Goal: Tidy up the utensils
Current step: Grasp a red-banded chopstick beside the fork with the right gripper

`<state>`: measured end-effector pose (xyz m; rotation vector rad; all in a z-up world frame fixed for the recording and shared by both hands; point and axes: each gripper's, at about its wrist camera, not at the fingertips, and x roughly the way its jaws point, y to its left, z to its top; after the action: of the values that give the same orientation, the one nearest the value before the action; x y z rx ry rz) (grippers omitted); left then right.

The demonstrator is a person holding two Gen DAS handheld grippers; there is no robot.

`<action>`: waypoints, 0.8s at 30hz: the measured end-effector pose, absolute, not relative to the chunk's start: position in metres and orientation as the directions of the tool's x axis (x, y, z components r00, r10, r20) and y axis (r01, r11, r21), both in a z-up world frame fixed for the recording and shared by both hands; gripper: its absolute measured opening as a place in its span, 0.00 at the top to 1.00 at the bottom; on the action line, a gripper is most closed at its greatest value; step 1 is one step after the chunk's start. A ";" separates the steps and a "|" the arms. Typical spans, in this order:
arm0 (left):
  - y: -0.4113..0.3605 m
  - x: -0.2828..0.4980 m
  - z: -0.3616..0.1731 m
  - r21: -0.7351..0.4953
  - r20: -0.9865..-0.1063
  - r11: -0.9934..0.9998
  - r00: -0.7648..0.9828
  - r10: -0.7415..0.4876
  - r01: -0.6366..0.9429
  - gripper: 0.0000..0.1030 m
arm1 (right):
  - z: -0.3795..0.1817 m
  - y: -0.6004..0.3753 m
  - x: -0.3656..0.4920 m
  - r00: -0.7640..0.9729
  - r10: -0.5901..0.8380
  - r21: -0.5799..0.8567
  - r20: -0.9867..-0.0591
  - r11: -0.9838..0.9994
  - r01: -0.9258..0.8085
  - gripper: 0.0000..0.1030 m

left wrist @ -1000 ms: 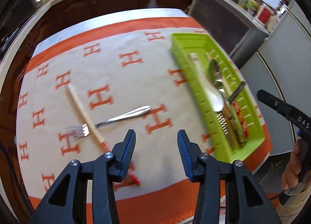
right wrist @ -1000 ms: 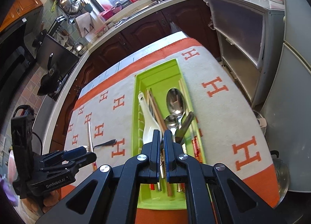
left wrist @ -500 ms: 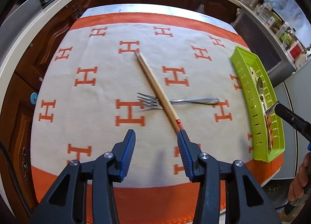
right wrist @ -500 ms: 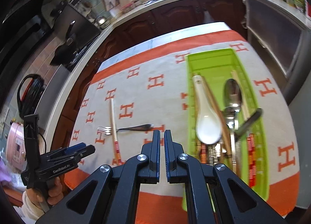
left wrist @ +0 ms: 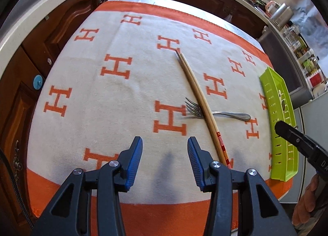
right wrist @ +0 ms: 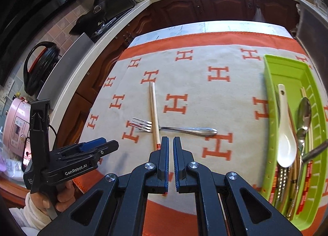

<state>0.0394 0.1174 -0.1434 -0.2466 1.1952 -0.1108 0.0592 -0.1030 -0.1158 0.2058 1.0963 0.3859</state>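
Note:
A pair of wooden chopsticks [left wrist: 196, 94] with red-striped ends lies across a silver fork [left wrist: 221, 112] on the orange-and-cream cloth. Both show in the right wrist view, the chopsticks [right wrist: 153, 111] and the fork [right wrist: 184, 130]. My left gripper [left wrist: 165, 145] is open and empty, hovering just short and left of the chopsticks' striped end. My right gripper [right wrist: 171, 143] is nearly shut with a thin gap and empty, above the cloth near the fork. The green tray [right wrist: 287, 67] on the right holds a white ceramic spoon [right wrist: 285, 133], metal spoons and several chopsticks.
The cloth [left wrist: 102, 113] covers the table, with dark wooden cabinets and a pale counter behind. The tray [left wrist: 274, 86] sits at the table's right edge. A pink appliance [right wrist: 14, 125] and a black kettle [right wrist: 39, 65] stand at the left.
Both grippers have swung left, away from the tray and toward the fork and chopsticks. The left gripper is closer to the chopsticks. The right jaws have parted slightly.

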 end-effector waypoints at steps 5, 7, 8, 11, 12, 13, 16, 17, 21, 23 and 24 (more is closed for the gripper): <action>0.122 0.044 -0.152 -0.273 -0.905 0.960 0.355 -0.234 -0.062 0.57 | -0.132 -0.090 0.070 0.344 0.426 0.373 -0.837 0.903 -0.213 0.96; 0.122 0.045 -0.154 -0.284 -0.902 0.957 0.355 -0.245 -0.059 0.57 | -0.143 -0.084 0.074 0.311 0.431 0.378 -0.847 0.900 -0.219 0.96; 0.122 0.046 -0.155 -0.288 -0.901 0.956 0.355 -0.250 -0.058 0.57 | -0.146 -0.081 0.075 0.299 0.432 0.378 -0.851 0.899 -0.223 0.96; 0.121 0.047 -0.158 -0.297 -0.899 0.953 0.354 -0.260 -0.054 0.57 | -0.160 -0.070 0.079 0.254 0.438 0.383 -0.862 0.893 -0.238 0.96; 0.121 0.047 -0.159 -0.299 -0.899 0.953 0.352 -0.262 -0.053 0.57 | -0.163 -0.066 0.080 0.247 0.436 0.380 -0.866 0.893 -0.243 0.96; 0.121 0.047 -0.159 -0.301 -0.898 0.952 0.350 -0.265 -0.051 0.57 | -0.166 -0.064 0.080 0.244 0.433 0.377 -0.868 0.893 -0.247 0.96; 0.121 0.047 -0.161 -0.307 -0.897 0.950 0.348 -0.271 -0.050 0.57 | -0.175 -0.054 0.083 0.228 0.423 0.363 -0.877 0.894 -0.262 0.96; 0.121 0.047 -0.162 -0.309 -0.897 0.950 0.347 -0.273 -0.051 0.57 | -0.178 -0.051 0.084 0.223 0.416 0.355 -0.882 0.896 -0.267 0.96; 0.123 0.046 -0.165 -0.321 -0.895 0.946 0.343 -0.285 -0.051 0.57 | -0.188 -0.044 0.085 0.218 0.365 0.301 -0.905 0.913 -0.276 0.96; 0.124 0.045 -0.165 -0.323 -0.895 0.945 0.342 -0.288 -0.049 0.57 | -0.195 -0.043 0.086 0.212 0.345 0.284 -0.914 0.920 -0.271 0.96; 0.124 0.046 -0.166 -0.325 -0.894 0.945 0.340 -0.290 -0.048 0.57 | -0.197 -0.043 0.086 0.209 0.340 0.280 -0.917 0.921 -0.271 0.96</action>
<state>0.0455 0.1237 -0.1658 -0.3182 1.2192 -0.1610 0.0864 -0.0431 -0.1969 0.0628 1.2923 0.4251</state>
